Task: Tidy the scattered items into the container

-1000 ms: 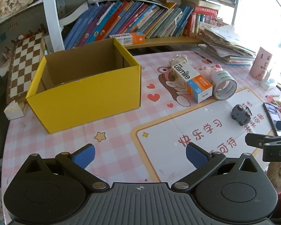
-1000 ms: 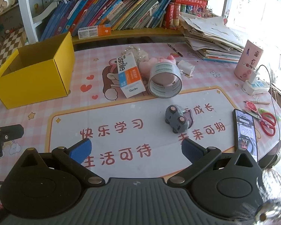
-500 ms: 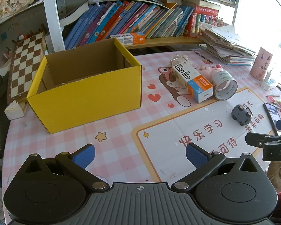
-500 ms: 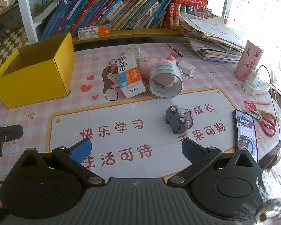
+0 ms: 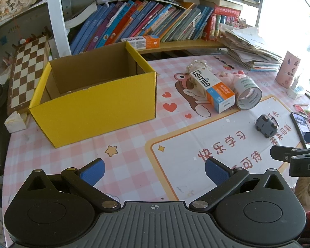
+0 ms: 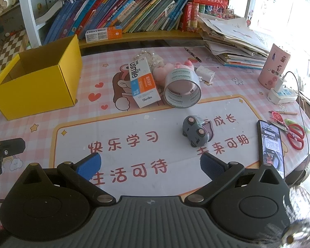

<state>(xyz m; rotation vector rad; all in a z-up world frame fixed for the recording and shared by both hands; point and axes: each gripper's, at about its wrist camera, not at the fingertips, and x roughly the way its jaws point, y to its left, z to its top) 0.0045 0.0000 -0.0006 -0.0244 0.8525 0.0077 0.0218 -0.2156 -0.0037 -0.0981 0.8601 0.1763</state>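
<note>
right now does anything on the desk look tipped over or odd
The grey toy car lies on its side, wheels facing sideways, on the mat. The tape roll rests on its edge against the toothpaste box.

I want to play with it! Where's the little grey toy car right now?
The grey toy car sits on the table mat, in front of the tape roll and left of the phone, right of centre in the right wrist view.

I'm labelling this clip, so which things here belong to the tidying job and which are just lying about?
For the job: yellow box, usmile carton, tape roll, grey toy car, pink plush.

Probably just lying about: phone, red scissors, paper stack, shelf books, chessboard.
</note>
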